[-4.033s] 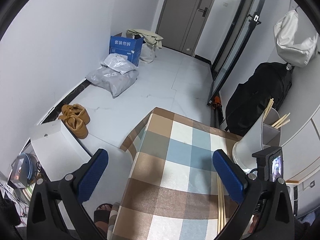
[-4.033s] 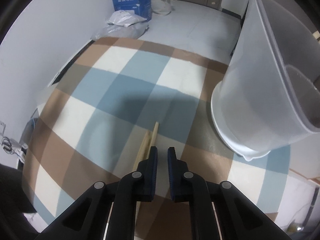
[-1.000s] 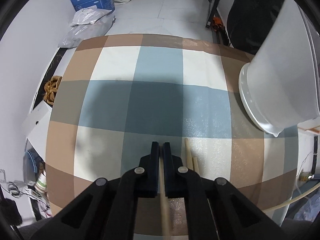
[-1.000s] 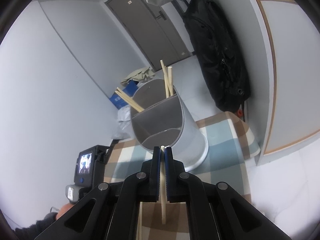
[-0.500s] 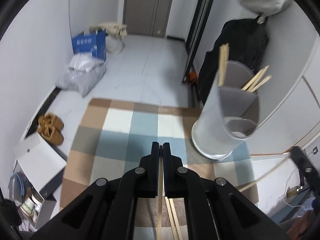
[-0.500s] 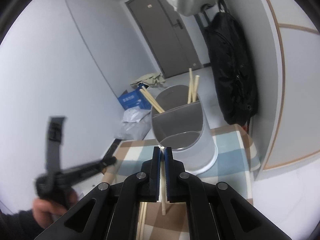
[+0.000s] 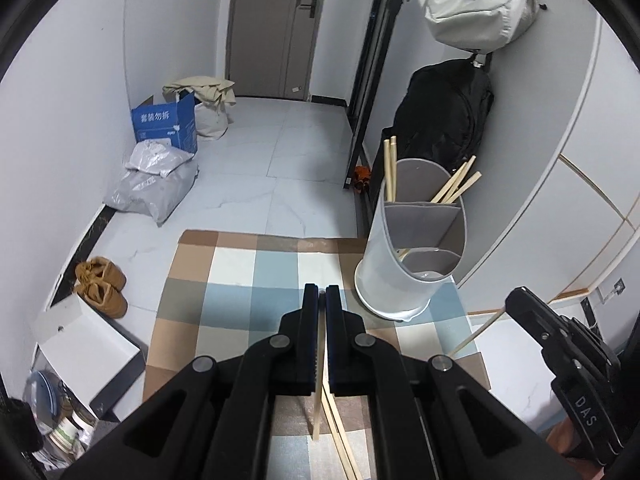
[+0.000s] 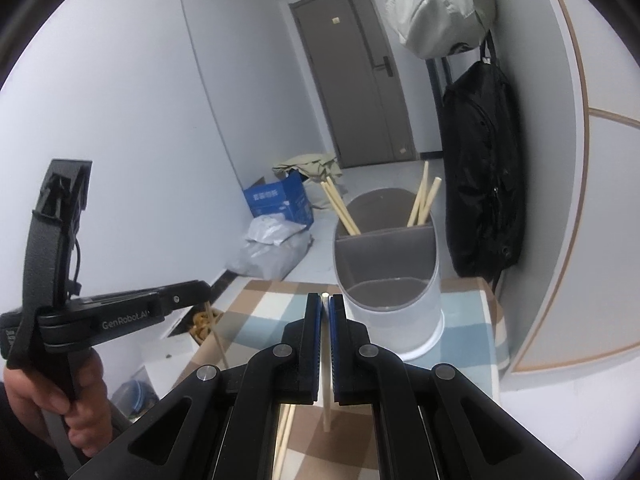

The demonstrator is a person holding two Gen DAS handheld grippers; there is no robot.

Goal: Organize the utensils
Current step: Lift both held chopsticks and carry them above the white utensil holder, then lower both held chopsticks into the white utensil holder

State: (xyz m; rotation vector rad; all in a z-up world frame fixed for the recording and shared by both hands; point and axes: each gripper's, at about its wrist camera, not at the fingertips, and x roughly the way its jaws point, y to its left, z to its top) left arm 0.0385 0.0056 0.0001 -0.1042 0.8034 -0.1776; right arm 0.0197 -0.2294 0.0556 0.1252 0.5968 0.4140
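Checked tablecloth (image 7: pixel 256 280) under white holder (image 7: pixel 400 280), pale tiled floor (image 7: pixel 288 168) beyond.

Each tool, left (image 7: pixel 322 294) and right (image 8: pixel 324 301), is matte black plastic with two angular arms, round silver screws at the joints and blue ribbed pads (image 8: pixel 317 344) inside the fingers. The left tool's side reads "GenRobot.AI" in white, with a black strap and thin cable; the right's reads "DAS".

White walls enclose a pale tiled floor (image 7: pixel 280 168). A grey door (image 7: pixel 276 32) stands at twelve o'clock, a blue box (image 7: pixel 165 125) and grey bags (image 7: pixel 154 184) at ten, a black backpack (image 7: pixel 448 116) at one.
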